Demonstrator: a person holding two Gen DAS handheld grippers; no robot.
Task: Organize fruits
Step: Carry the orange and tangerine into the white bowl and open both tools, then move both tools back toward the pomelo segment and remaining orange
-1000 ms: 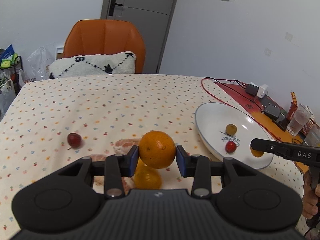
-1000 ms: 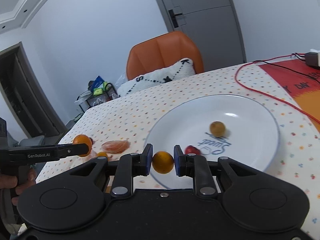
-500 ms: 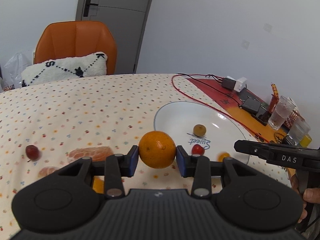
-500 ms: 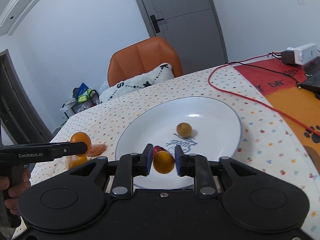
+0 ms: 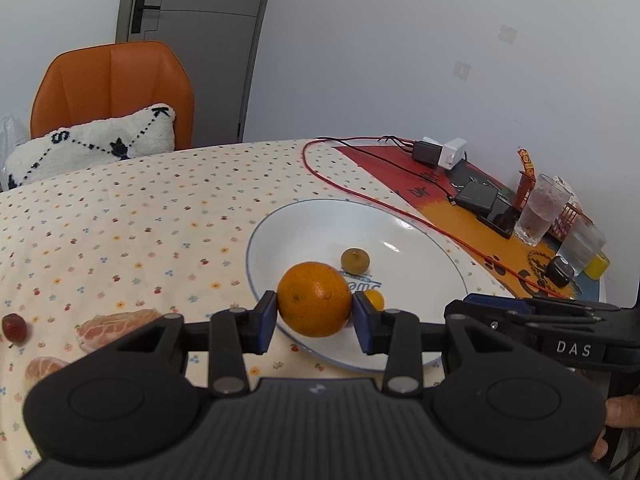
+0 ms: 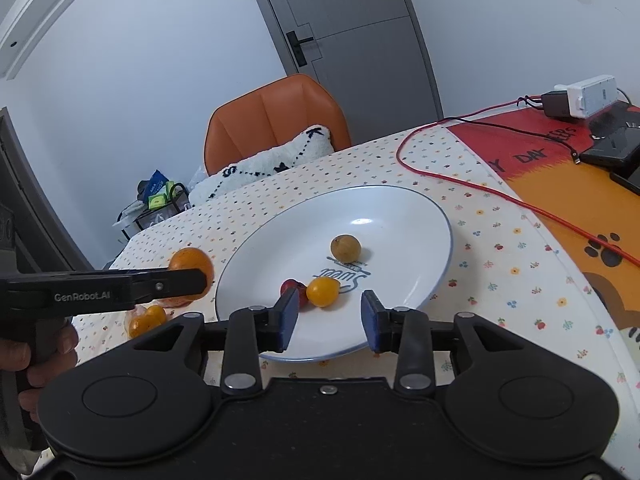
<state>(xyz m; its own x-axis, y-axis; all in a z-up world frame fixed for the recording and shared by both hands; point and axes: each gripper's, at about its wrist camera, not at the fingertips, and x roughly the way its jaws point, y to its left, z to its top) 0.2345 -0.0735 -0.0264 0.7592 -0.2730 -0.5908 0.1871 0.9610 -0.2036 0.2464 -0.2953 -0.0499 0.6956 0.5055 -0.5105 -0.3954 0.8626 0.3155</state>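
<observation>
My left gripper [image 5: 314, 314] is shut on a large orange [image 5: 315, 299] and holds it above the near left rim of the white plate [image 5: 420, 236]. The orange also shows in the right wrist view [image 6: 191, 266]. My right gripper [image 6: 329, 320] is open and empty over the plate's near edge [image 6: 436, 264]. In the plate lie a small orange kumquat [image 6: 322, 291], a red fruit [image 6: 294, 289] and a brownish-green round fruit [image 6: 345, 248]. A red fruit [image 5: 14, 327] and peeled orange pieces [image 5: 116, 326] lie on the tablecloth at left.
A red cable [image 5: 360, 196] runs behind the plate. Chargers, dark devices and glasses [image 5: 542, 212] stand on the orange mat at right. An orange chair [image 5: 112, 88] with a white cushion stands behind the table. Small orange fruits [image 6: 146, 320] lie left of the plate.
My right gripper has opened and let go of the kumquat, which now lies in the plate. My left gripper has carried the orange rightward to the plate's rim.
</observation>
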